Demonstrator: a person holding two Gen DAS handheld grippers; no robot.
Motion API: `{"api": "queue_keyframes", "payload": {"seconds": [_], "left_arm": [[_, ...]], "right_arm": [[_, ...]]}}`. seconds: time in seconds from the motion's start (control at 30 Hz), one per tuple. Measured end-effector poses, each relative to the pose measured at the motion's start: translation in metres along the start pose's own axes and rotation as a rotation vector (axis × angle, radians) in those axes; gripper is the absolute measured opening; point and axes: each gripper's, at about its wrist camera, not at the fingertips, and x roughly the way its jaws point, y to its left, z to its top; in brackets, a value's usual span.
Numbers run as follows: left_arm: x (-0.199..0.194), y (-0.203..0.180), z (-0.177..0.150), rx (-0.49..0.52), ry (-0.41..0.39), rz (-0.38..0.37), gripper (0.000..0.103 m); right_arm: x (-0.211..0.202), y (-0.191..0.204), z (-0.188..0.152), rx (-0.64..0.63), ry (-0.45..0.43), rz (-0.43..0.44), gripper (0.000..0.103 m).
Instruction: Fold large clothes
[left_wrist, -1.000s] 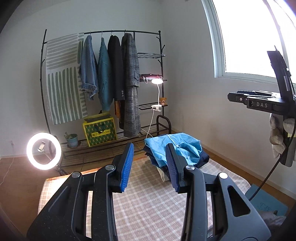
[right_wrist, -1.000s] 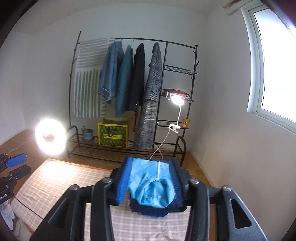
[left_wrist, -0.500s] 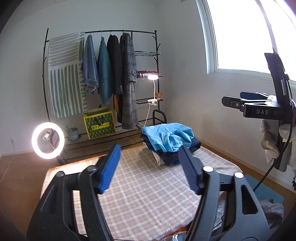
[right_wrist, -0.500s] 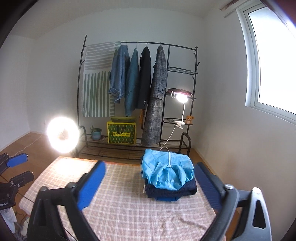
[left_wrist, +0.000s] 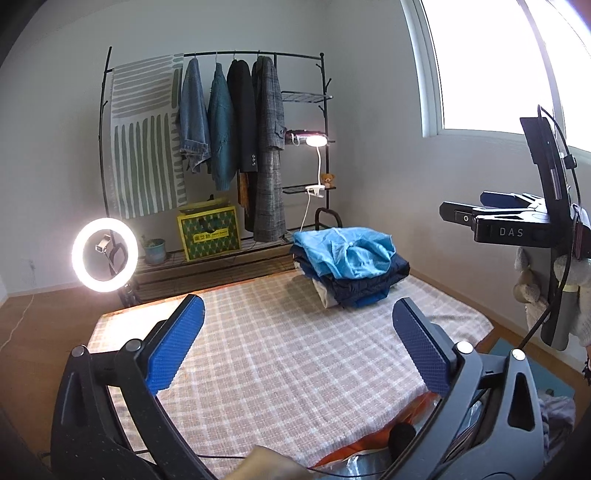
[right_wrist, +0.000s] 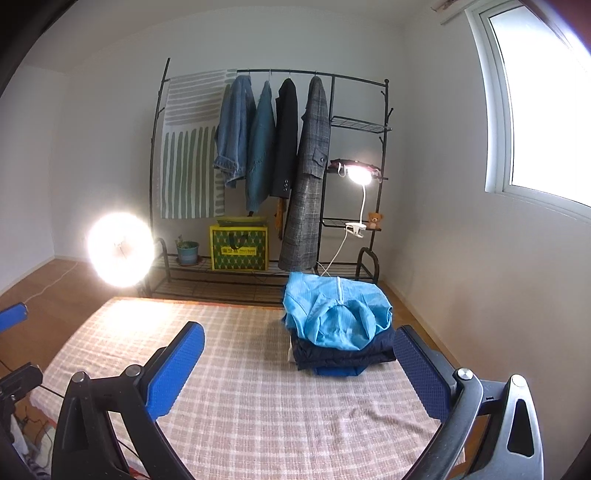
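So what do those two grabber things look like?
The left gripper and the right gripper look alike: curved black plastic arms with silver bolts and bumpy bright blue rubber pads. From the left view, the right one's black body reads "DAS" in white.

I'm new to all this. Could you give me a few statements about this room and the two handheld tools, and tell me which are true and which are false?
1. A light blue garment tops the folded pile of clothes. True.
2. The pile sits on the wooden floor. False: it rests on the checked beige blanket.
3. The right gripper holds nothing between its blue-padded fingers. True: they stand wide open.
4. The left gripper grips the blanket. False: it is open, empty.
5. Four garments hang on the black metal rack. True.
6. The round ring light is off. False: it glows.
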Motion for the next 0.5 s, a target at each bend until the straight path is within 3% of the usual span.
{"api": "queue_keyframes", "payload": {"seconds": [0.37, 0.5], "left_arm": [[0.017, 0.001, -0.036, -0.066, 0.023, 0.040, 0.103], [0.030, 0.004, -0.049, -0.093, 0.070, 0.054, 0.103]], "right_arm": [[0.029, 0.009, -0.048, 0.009, 0.006, -0.033, 0.103], [0.038, 0.009, -0.063, 0.022, -0.008, -0.059, 0.103]]}}
